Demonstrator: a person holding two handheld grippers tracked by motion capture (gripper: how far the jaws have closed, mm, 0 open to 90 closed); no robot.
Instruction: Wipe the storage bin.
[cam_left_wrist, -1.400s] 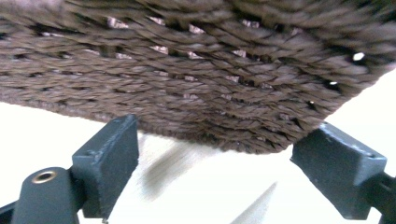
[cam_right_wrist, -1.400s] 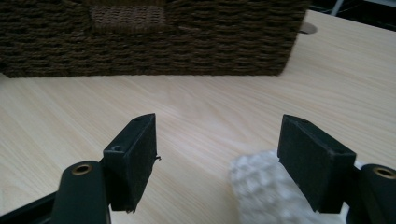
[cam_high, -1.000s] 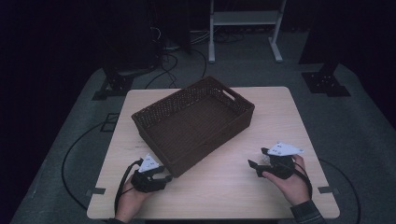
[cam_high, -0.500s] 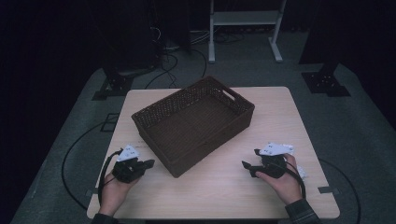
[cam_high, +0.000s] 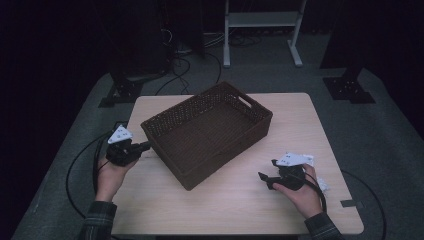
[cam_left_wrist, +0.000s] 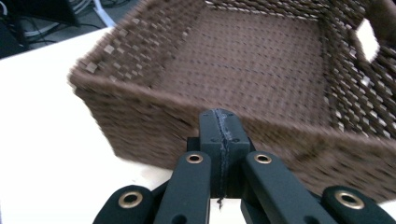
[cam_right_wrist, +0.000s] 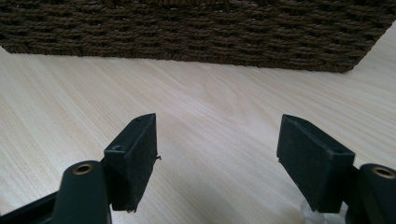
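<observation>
The basket sits empty mid-tabletop. Left tool, jaws fully closed on nothing, points at the basket's near-left corner; right tool gapes empty beside it; handling not yet begun

Basket ahead of the jaws: dark-brown rectangular woven wicker basket, rough, matt.
Surface under the jaws: pale wooden table, smooth, faintly grained.
Jaws: black matt plastic, brass-coloured rivets.
</observation>
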